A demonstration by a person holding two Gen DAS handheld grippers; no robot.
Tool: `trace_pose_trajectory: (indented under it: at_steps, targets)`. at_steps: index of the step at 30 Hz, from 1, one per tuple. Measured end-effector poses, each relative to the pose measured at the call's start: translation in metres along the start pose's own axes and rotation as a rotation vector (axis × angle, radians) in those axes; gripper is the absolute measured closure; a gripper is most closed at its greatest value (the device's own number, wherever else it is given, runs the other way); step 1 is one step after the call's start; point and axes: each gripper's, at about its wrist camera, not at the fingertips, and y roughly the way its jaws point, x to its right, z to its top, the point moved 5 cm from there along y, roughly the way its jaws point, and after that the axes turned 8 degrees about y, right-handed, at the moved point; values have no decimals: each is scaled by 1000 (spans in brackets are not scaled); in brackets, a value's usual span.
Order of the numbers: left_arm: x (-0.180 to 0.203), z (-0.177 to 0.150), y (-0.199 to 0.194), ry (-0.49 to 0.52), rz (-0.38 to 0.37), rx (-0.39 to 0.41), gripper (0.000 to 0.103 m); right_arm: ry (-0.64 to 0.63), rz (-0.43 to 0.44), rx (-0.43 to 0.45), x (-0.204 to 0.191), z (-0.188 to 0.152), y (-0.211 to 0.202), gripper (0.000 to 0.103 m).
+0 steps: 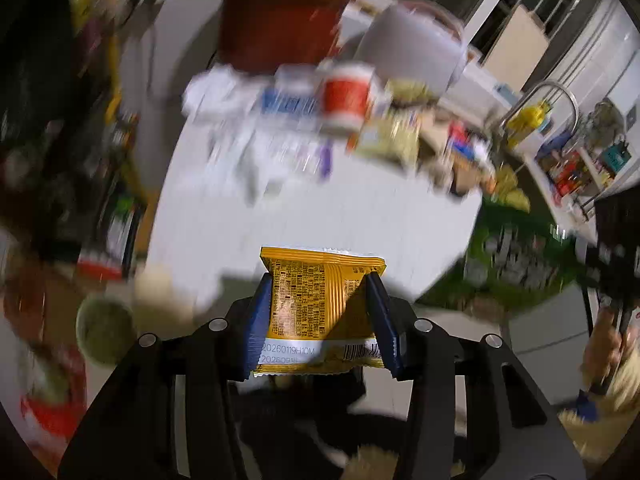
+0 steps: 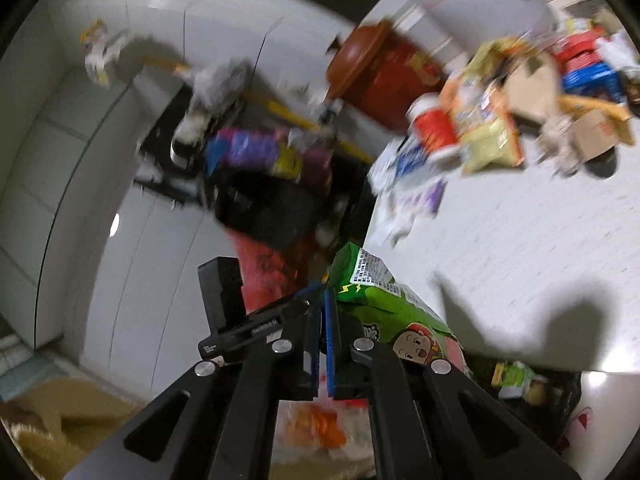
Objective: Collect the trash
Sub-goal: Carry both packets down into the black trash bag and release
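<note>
My left gripper [image 1: 318, 280] is shut on a yellow snack packet [image 1: 316, 304], held above the near edge of the white table [image 1: 320, 216]. My right gripper [image 2: 324, 284] is shut on the edge of a green snack bag [image 2: 380, 308] with a cartoon face, held off the table's left edge. A blurred pile of trash lies at the table's far side: a red-and-white cup [image 1: 346, 98], a yellow-green bag [image 1: 390, 136] and white wrappers [image 1: 224, 96]. The same cup [image 2: 434, 128] and bag [image 2: 488, 140] show in the right wrist view.
A red bucket with a brown lid [image 1: 276, 12] and a white pot [image 1: 412, 46] stand beyond the pile. A black bag with trash [image 2: 524, 384] hangs below the table edge. A sink with a tap [image 1: 560, 100] is at the right. Both views are motion-blurred.
</note>
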Motion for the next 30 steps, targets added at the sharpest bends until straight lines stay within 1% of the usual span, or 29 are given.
trace_pose_trajectory:
  at_steps: [1, 2, 6, 8, 9, 11, 13, 17, 19, 20, 21, 22, 23, 24, 25, 26, 28, 30]
  targets:
    - [-4, -20, 2, -14, 13, -37, 58, -16, -18, -41, -3, -7, 9, 100]
    - [-6, -32, 4, -26, 16, -64, 58, -28, -33, -77, -4, -13, 16, 100]
    - [-24, -95, 39, -119, 8, -189, 58, -48, -99, -225, 5, -44, 53, 100]
    - [-33, -120, 59, -153, 6, -234, 58, -48, -145, -302, 19, -62, 78, 102]
    - [-38, -132, 70, -171, -1, -262, 58, -40, -161, -326, 27, -68, 85, 102]
    - [-45, -152, 89, -196, -15, -283, 58, -33, -192, -388, 42, -86, 106, 102]
    - [-52, -169, 113, -207, -18, -312, 58, -72, -251, -436, 60, -102, 127, 102]
    - [-74, -209, 179, -240, -4, -379, 58, -107, -359, -524, 117, -136, 178, 103]
    - [-85, -226, 211, -259, 30, -424, 58, -147, -431, -564, 147, -151, 204, 103]
    - [-93, -236, 228, -272, 56, -461, 57, -196, -507, -590, 167, -160, 218, 102]
    - [-100, -245, 243, -274, 90, -498, 52, -223, -554, -609, 179, -166, 224, 93]
    - [-104, -251, 255, -260, 132, -530, 47, -248, -629, -634, 198, -174, 232, 65]
    - [-108, -252, 261, -249, 153, -542, 34, -258, -692, -636, 211, -177, 235, 50]
    - [-108, -253, 267, -243, 154, -549, 24, -263, -754, -620, 220, -178, 235, 39]
    - [-109, -254, 269, -244, 141, -550, 23, -248, -749, -609, 222, -178, 233, 41]
    - [-109, -254, 272, -248, 128, -557, 23, -221, -733, -601, 224, -178, 230, 41]
    - [-109, -249, 269, -258, 107, -551, 24, -187, -744, -581, 225, -177, 222, 38]
    - [-106, -240, 257, -259, 93, -531, 24, -173, -734, -563, 217, -173, 213, 38]
